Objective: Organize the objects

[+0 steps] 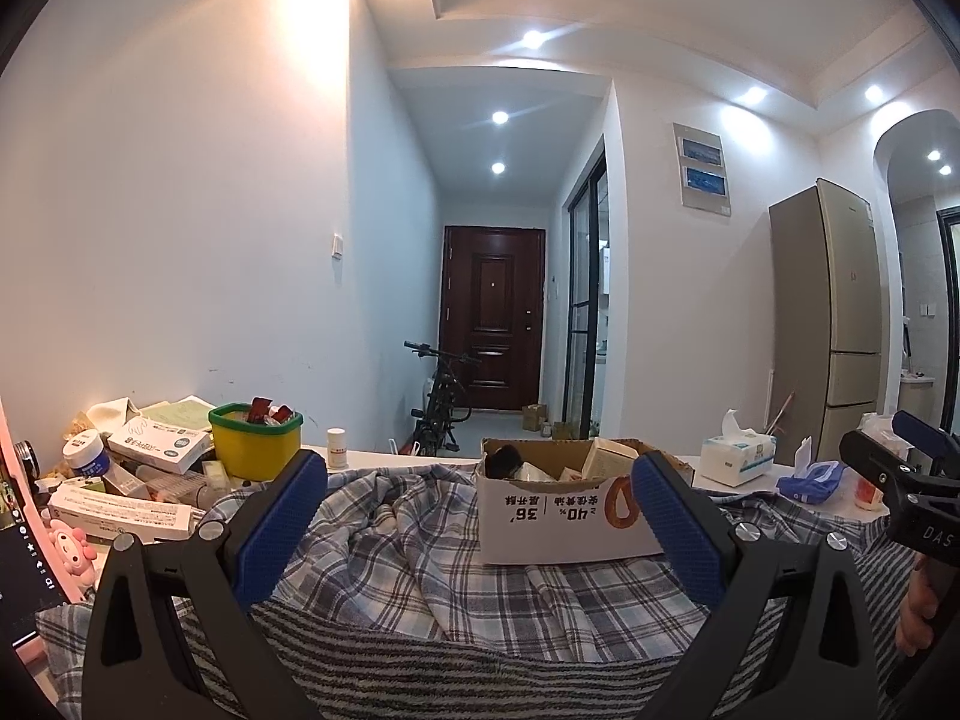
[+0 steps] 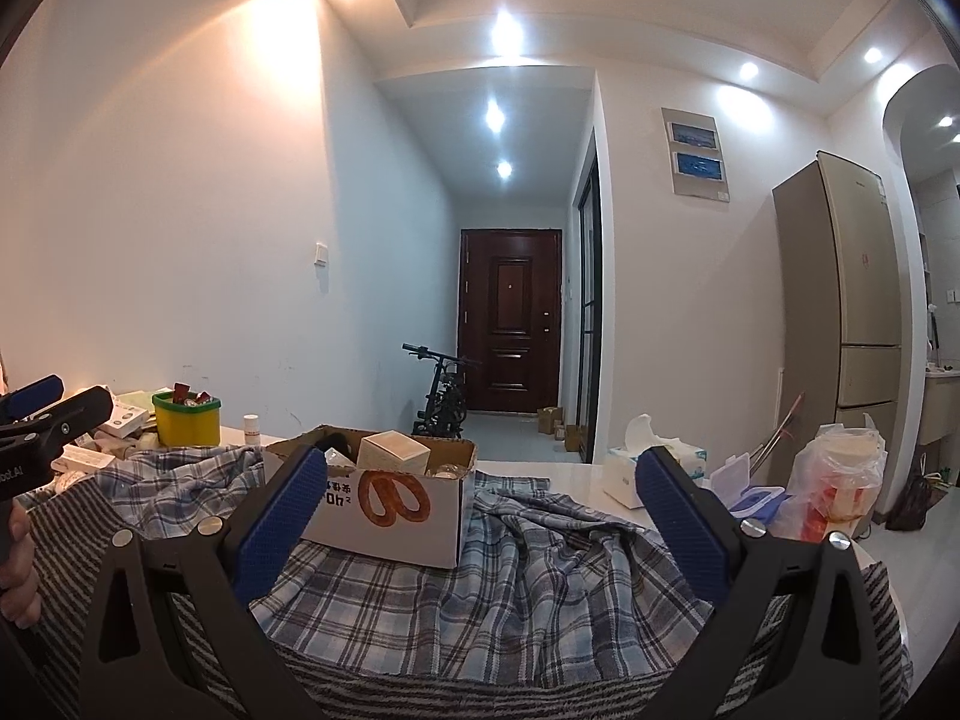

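Plainly early stage: left tongs (image 1: 480, 516) and right tongs (image 2: 482, 510) both spread wide, holding nothing, hovering over plaid cloth (image 1: 420, 588). Cardboard box (image 1: 558, 516) at frame centre already holds few items. Clutter of packets (image 1: 120, 516) and yellow tub (image 1: 255, 441) at lower left still unsorted on table (image 1: 372, 457).

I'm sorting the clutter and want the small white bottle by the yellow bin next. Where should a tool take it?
Grip the small white bottle across its round body, below the cap, coming in level from the front. It stands upright and alone on the bare table edge beyond the plaid cloth, with a gap to the yellow bin, so either open tool should fit around it.
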Demonstrator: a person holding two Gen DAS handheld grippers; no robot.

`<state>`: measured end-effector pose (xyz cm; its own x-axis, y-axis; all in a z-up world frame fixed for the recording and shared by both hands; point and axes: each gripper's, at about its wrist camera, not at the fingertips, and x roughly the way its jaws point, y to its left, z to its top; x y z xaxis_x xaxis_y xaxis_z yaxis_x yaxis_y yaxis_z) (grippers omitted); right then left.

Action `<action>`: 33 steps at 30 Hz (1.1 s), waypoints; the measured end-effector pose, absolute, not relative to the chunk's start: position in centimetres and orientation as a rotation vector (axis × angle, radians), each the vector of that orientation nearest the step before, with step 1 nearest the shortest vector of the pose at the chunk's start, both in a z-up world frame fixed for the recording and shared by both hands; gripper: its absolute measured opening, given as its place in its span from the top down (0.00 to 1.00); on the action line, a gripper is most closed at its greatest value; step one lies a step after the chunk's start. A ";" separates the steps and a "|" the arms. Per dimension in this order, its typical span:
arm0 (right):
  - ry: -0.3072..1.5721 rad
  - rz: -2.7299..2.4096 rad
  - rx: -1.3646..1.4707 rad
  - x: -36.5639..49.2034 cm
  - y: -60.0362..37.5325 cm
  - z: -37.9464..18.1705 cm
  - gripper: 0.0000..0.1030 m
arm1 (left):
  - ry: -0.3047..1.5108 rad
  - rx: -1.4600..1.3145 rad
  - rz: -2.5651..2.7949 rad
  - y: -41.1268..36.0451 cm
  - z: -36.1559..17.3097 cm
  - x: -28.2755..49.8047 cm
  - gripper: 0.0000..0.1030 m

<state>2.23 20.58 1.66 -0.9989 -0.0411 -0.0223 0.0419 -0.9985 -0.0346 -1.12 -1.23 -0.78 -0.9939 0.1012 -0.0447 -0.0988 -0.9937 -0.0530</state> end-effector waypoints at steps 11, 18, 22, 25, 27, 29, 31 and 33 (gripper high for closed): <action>0.028 -3.099 0.054 1.9 21.0 1.6 0.00 | -0.080 -0.085 3.039 -1.1 -0.7 -1.1 0.00; 0.027 -3.099 0.055 1.9 21.0 1.6 0.00 | -0.073 -0.097 3.042 -1.0 -0.7 -1.2 0.00; 0.024 -3.100 0.060 1.8 20.9 1.5 0.00 | -0.076 -0.098 3.042 -1.1 -0.7 -1.3 0.00; 0.024 -3.100 0.065 1.8 20.9 1.5 0.00 | -0.075 -0.118 3.056 -1.0 -0.8 -1.4 0.00; 0.022 -3.100 0.072 1.7 20.8 1.5 0.00 | -0.079 -0.118 3.055 -1.1 -0.8 -1.5 0.00; 0.015 -3.101 0.075 1.7 20.9 1.4 0.00 | -0.077 -0.116 3.056 -1.1 -0.7 -1.6 0.00; 0.005 -3.101 0.069 1.7 20.9 1.5 0.00 | -0.072 -0.126 3.055 -1.0 -0.8 -1.6 0.00; -0.004 -3.101 0.067 1.8 21.0 1.5 0.00 | -0.071 -0.135 3.055 -1.1 -0.8 -1.8 0.00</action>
